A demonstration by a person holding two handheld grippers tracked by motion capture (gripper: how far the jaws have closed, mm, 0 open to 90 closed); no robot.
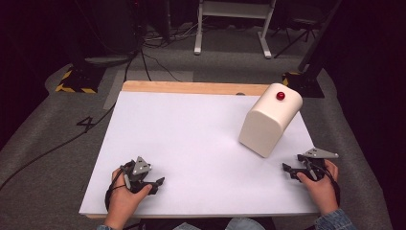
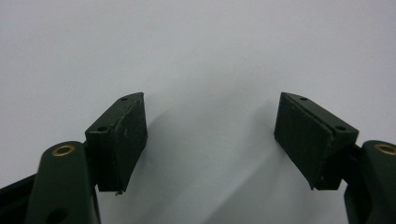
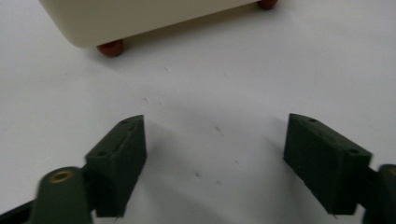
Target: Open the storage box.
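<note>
The box (image 1: 269, 125), cream with a rounded top and a red knob (image 1: 280, 96), stands on the white table (image 1: 191, 139) just ahead of the right gripper (image 1: 288, 168) and well off to the far right of the left gripper (image 1: 159, 183). Seen along the right gripper's jaws, the box's lower edge (image 3: 140, 18) sits beyond the tips on small red feet (image 3: 110, 48), clear of both jaws. That gripper (image 3: 215, 154) is spread wide with only bare table between its pads. The left gripper (image 2: 210, 135) is likewise wide apart and grips nothing, with plain white surface ahead of it. Each gripper is held in a hand near the table's front edge.
</note>
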